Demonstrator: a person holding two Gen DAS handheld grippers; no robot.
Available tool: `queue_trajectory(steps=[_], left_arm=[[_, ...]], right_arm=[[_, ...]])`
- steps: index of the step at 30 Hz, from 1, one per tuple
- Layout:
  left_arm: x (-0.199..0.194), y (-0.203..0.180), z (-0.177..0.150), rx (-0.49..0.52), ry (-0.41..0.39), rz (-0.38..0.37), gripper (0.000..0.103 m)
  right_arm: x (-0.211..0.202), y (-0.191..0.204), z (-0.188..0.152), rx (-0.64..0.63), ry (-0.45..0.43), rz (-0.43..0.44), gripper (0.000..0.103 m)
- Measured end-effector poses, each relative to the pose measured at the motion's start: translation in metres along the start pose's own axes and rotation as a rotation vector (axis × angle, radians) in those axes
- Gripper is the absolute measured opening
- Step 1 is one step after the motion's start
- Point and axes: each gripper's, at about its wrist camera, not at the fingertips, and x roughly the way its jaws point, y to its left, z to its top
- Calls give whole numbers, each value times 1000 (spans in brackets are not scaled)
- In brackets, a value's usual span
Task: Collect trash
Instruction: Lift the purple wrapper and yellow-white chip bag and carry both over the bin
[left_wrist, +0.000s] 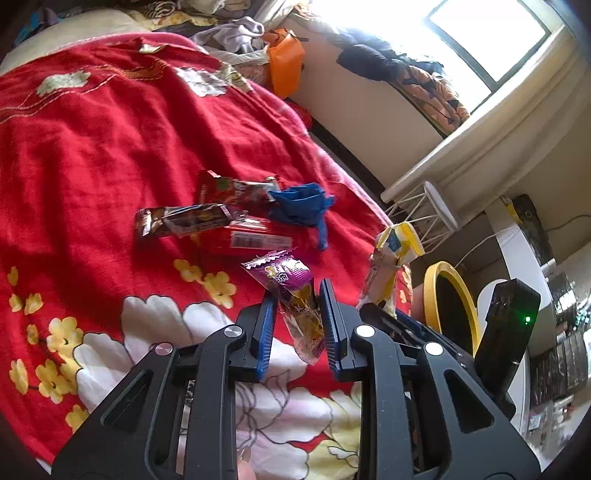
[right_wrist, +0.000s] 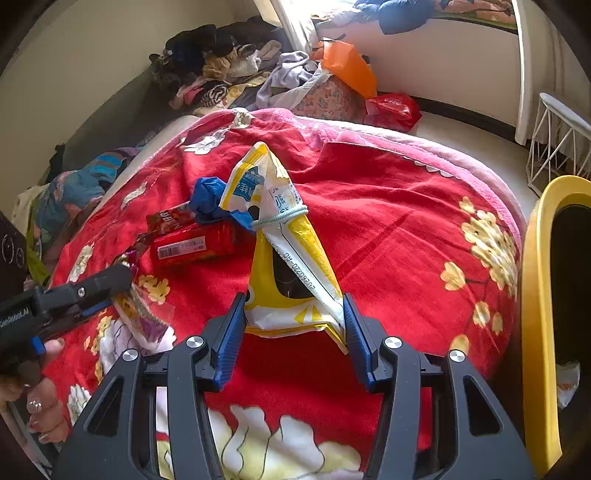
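Red plush with white and yellow flowers covers the bed (right_wrist: 388, 221), the largest thing here and the surface all the litter lies on. Beyond it the room is cluttered: heaped clothes (right_wrist: 221, 62) against the far wall, an orange bag (right_wrist: 347, 66) by a bright window (left_wrist: 491, 33), and a white wire stand (right_wrist: 557, 144) on the floor. Just off the bed's edge stands a yellow-rimmed bin (right_wrist: 539, 295) with a dark inside, probably where the trash is meant to go, which would explain why both held pieces are raised on that side.

The right tongs (right_wrist: 295, 317) are closed about halfway onto a yellow-and-white bag (right_wrist: 291, 229), its bottom edge between the blue pads, its neck tied by a pale band and pointing up and away; holding it by the base keeps it stiff and clear of the blanket. The left tongs (left_wrist: 297, 321), held by a hand (right_wrist: 40, 406), stand narrow and pinch a purple candy wrapper (left_wrist: 291, 291), whose clear tail hangs below the pads.

Still on the blanket, in one cluster near the middle, lie a red packet (left_wrist: 243, 240) with a barcode, a brown wrapper (left_wrist: 181, 219) touching it, another reddish wrapper (left_wrist: 232, 190) behind, and a crumpled blue glove (left_wrist: 303, 208). I judge these remain to be collected once the two held pieces are dropped.
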Motion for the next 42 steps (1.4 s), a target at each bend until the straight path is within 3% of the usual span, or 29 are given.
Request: queue_trajectory(steps=[23,42], left_arm=[[-1,-63,-2,139,-21,-54,18],[11,-121,-13,260,-12,-100,18]], right_arm=[[-63,-27,5,46,-132,-21,49],[-115,-79,0,130,-244,-151,49]])
